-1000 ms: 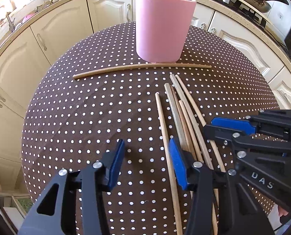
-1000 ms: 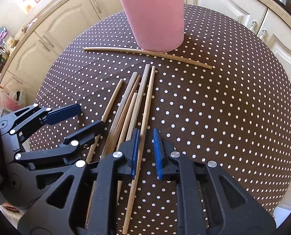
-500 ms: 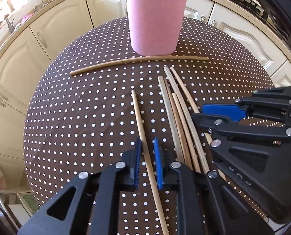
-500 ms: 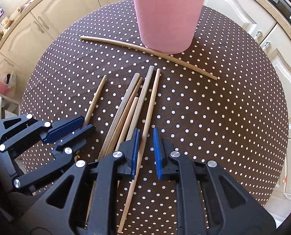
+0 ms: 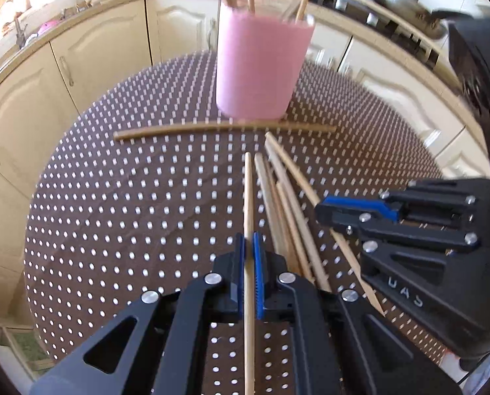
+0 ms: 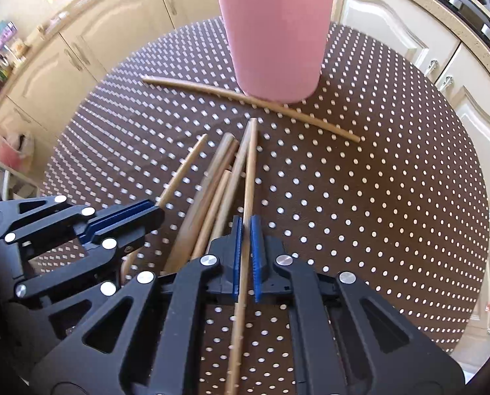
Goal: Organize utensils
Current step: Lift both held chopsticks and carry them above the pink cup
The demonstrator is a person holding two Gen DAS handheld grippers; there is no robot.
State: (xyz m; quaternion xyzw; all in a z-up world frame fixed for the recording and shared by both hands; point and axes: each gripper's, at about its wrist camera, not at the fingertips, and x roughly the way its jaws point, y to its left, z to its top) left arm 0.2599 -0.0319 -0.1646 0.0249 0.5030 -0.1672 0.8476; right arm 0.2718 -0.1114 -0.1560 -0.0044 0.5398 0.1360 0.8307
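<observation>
Cream kitchen cabinets [image 5: 90,52] curve around a round desk [image 5: 129,217] covered in a brown cloth with white dots. At its far side stands a pink cup [image 5: 261,65] that already holds several wooden sticks upright. One chopstick [image 5: 225,127] lies crosswise just in front of the cup's base, and a loose bundle of chopsticks [image 5: 287,204] lies fanned nearer, pointing roughly toward the cup.

The left claw [image 5: 249,256] has just been closing, and its blue pads now press on a single chopstick [image 5: 248,197] that runs straight out between them. The right claw [image 6: 244,250] has likewise closed its jaws on its own chopstick [image 6: 250,171], at the right edge of the bundle.

These sticks look light, stiff and smooth, so they probably pivot or slide easily in a narrow pinch. Both grips sit well back from the far tips, leaving a long front end free; that likely suits dropping the tip into the cup, though a hold nearer the middle would swing less.
</observation>
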